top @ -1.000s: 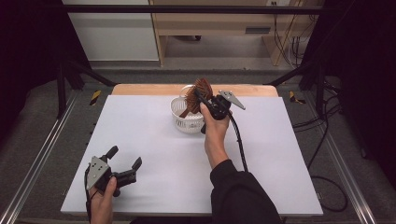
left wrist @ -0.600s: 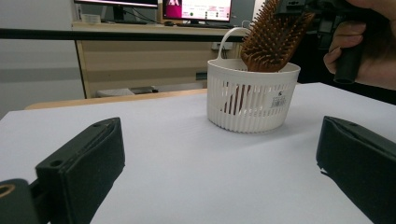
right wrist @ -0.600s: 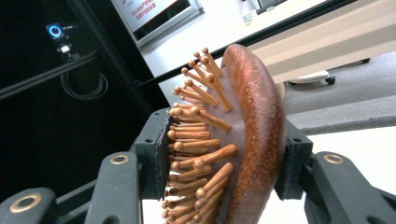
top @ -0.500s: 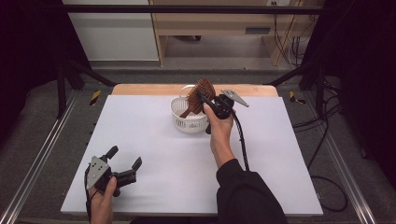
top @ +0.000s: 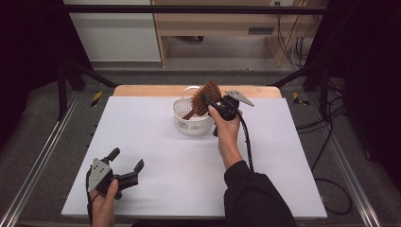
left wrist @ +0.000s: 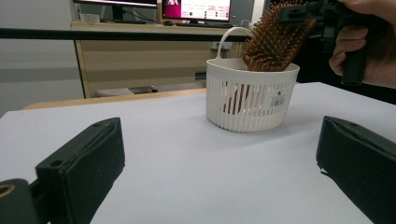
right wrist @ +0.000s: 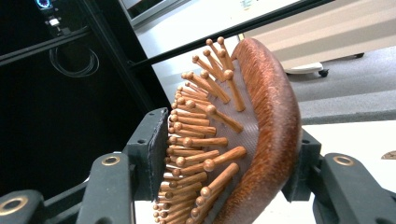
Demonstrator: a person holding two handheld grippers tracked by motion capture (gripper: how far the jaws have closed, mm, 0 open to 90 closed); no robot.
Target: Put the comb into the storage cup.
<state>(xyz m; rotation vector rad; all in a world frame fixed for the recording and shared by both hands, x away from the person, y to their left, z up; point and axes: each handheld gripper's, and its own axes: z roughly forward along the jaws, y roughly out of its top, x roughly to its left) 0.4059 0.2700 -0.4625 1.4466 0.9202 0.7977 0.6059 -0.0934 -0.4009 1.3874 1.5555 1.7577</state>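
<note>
The right tongs (top: 206,101) are clamped on the head of a wooden paddle hairbrush (top: 206,98), one jaw against the bristle pins and the other on the rounded back, as the right gripper view shows. The brush stands tilted over the white slotted basket (top: 193,124), its handle dipping inside, near the far edge of the white surface (top: 156,156).

The likely trouble is the grip itself: one jaw bears on springy pins and the other on a curved, smooth back, so the brush could twist or slide out if it is swung. The handle could also catch on the basket's rim or its loop handle and tip the light basket, which nothing is steadying.

The left tongs (top: 126,165) sit wide open and empty at the near left corner, well apart from the basket. Open room lies across the near and left parts of the surface; behind the basket the edge is close, so moves are better drawn toward the person.
</note>
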